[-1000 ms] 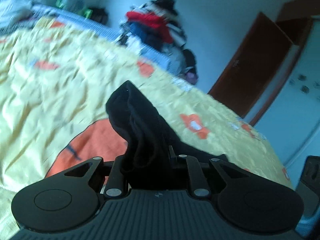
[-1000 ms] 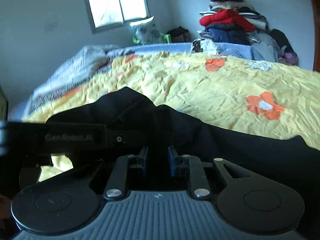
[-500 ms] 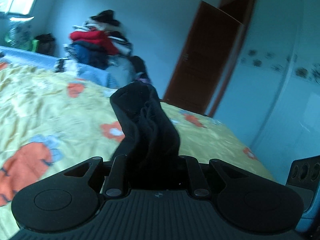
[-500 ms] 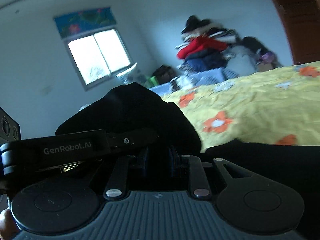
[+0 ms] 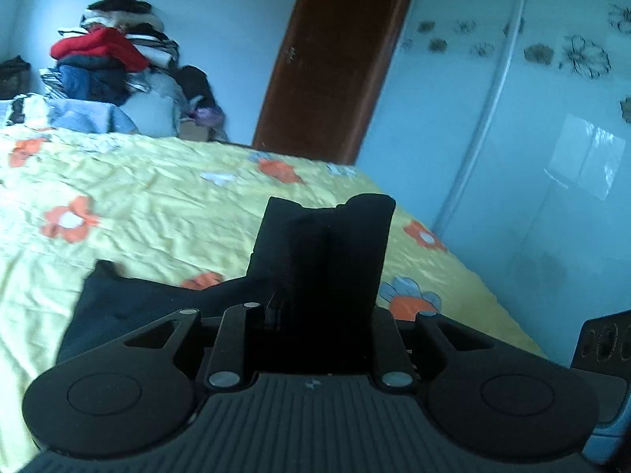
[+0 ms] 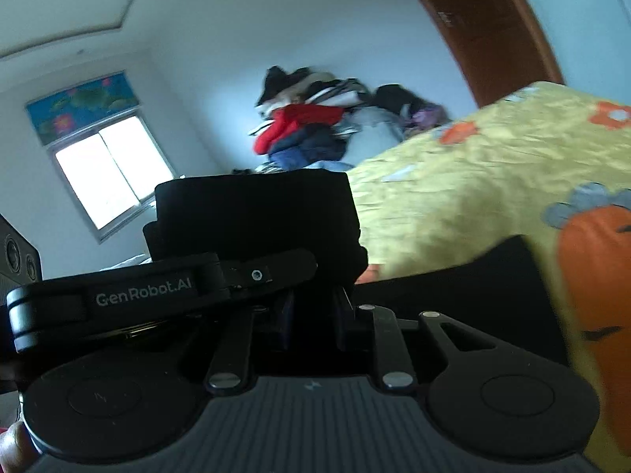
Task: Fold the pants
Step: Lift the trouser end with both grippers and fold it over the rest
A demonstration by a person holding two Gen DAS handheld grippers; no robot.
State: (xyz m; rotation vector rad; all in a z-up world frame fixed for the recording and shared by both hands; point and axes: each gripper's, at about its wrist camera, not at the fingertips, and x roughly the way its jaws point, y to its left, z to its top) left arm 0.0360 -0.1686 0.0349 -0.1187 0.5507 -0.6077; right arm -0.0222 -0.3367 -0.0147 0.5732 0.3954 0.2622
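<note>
Both tongs clamped on lifted pants (image 5: 327,252) over the bed (image 5: 150,197).
Left tongs (image 5: 315,311) and right tongs (image 6: 311,307) grip bunched cloth; layers may slip, skewing the fold.

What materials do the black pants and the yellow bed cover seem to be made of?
Pants: probably a soft matte knit, since they bunch limply without shine. Bed cover: likely thin woven cotton or blend, finely creased, with printed orange flowers.

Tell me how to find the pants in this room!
Look at the big bed with the yellow flowered bedspread. The pants are the only plain black cloth lying on it, unlike the colourful clothes pile against the wall.
</note>
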